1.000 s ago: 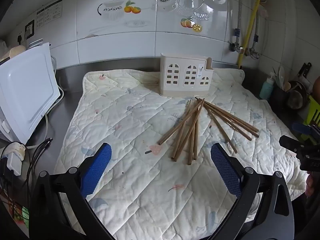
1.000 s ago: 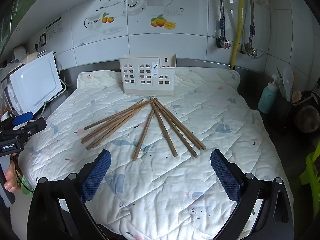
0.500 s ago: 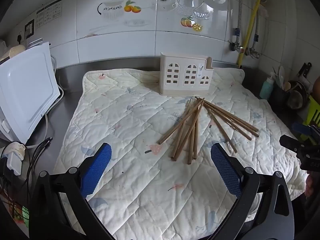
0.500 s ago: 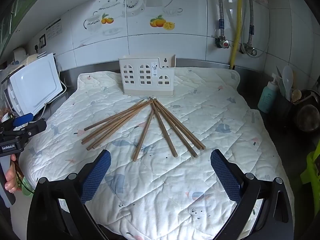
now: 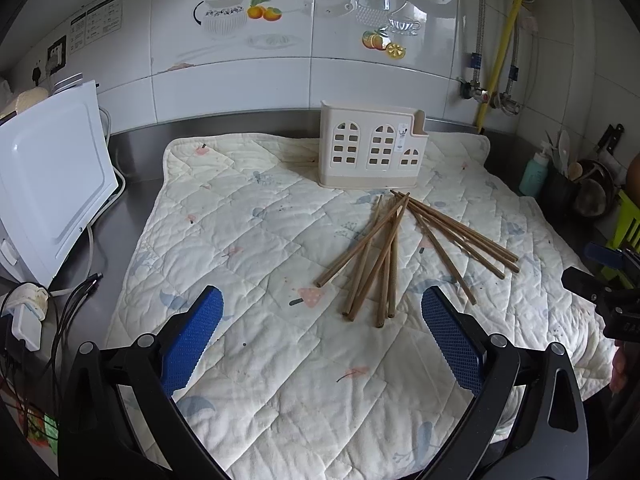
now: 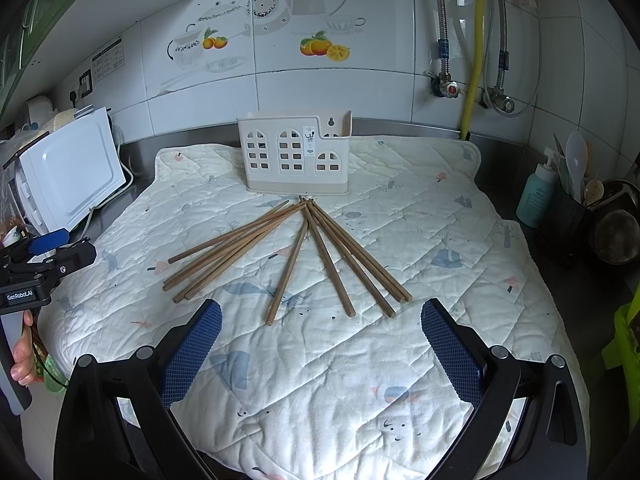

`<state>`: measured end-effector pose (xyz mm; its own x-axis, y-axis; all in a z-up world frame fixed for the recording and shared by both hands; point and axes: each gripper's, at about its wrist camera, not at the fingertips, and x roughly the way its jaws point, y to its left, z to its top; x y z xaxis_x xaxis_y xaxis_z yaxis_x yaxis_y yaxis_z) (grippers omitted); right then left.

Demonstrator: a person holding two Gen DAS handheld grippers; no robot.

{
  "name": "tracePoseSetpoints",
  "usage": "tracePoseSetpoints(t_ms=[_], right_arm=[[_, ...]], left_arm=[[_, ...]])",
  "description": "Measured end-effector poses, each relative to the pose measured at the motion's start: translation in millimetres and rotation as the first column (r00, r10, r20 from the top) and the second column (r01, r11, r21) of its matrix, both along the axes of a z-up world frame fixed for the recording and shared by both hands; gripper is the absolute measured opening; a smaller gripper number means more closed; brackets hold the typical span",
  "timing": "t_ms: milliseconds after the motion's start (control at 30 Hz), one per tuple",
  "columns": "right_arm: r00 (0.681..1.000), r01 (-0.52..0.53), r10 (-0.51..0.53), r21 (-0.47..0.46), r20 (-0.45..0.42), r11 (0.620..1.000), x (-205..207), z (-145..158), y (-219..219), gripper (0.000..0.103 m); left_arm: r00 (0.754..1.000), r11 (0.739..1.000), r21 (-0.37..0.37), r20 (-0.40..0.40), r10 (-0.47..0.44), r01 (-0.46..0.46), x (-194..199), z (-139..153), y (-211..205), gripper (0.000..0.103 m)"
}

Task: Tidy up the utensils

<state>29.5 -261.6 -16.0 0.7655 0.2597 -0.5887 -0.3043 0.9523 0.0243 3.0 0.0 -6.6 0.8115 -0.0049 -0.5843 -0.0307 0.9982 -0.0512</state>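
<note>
Two grippers hang over a steel worktop (image 6: 508,148) draped with a quilted mat (image 6: 420,240), and nothing has been picked up yet. At the far edge of the mat stands the cream utensil holder (image 6: 294,158), upright, with window-shaped cut-outs. The wooden chopsticks (image 6: 308,248) lie loose on the mat just near of it, far tips gathered close to the holder's base, near ends fanned out left and right.

The left gripper (image 5: 322,330) and the right gripper (image 6: 320,334) each have their jaws spread wide and empty, blue pads well apart above the mat.

The task looks to be at its start: the approach before the first pick. The next move likely calls for lowering one gripper over a single chopstick, closing across its thin shaft, then tipping it upright into the holder.

The right wrist view shows the fan head-on, each stick countable, and the left gripper at its left edge. The left wrist view sees the sticks obliquely, overlapping, and catches the white appliance (image 5: 48,176) closer.
</note>
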Motion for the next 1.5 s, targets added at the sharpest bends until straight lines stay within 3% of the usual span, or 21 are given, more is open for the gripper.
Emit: tracePoseSetpoints(t_ms=[1500], right_arm=[[1.0,-0.003,0.002,0.012,0.017,1.0,4.3,5.0,-2.1,0.097]], left_arm=[[0.998,0.999,0.052,0.058,-0.002,-0.001,-2.9,22.1,-3.1,0.098]])
